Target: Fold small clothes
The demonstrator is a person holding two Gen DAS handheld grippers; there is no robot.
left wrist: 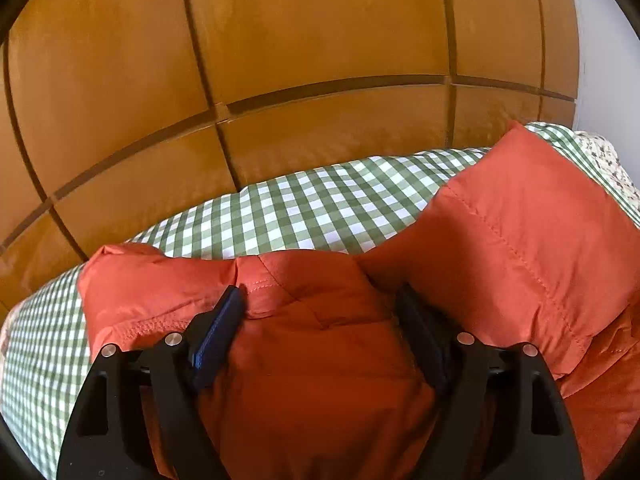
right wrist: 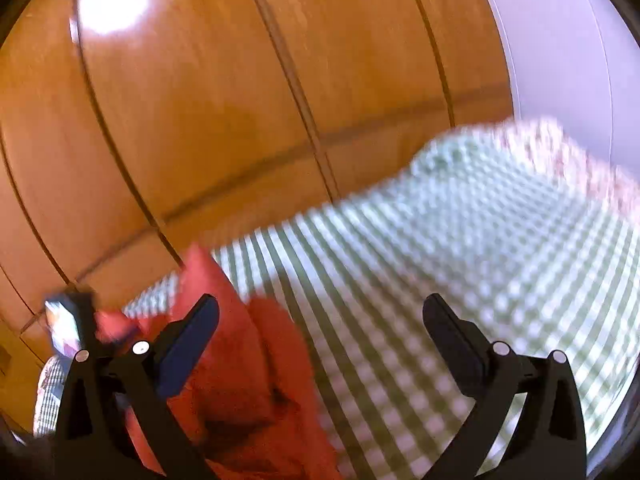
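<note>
An orange-red garment (left wrist: 500,240) lies bunched on a green-and-white checked cloth (left wrist: 304,212). In the left wrist view my left gripper (left wrist: 320,300) stands open, with a thick fold of the garment between its fingers. One corner of the garment rises at the right and another at the left. In the blurred right wrist view my right gripper (right wrist: 320,312) is wide open and empty above the checked cloth (right wrist: 460,260). The garment (right wrist: 248,360) lies at its lower left, under the left finger (right wrist: 192,336).
Orange wooden wardrobe doors (left wrist: 280,60) rise right behind the checked surface. A white wall (right wrist: 560,40) stands at the right. A floral fabric (left wrist: 604,160) shows at the far right edge. A dark blurred object (right wrist: 68,320), possibly the other gripper, is at the left.
</note>
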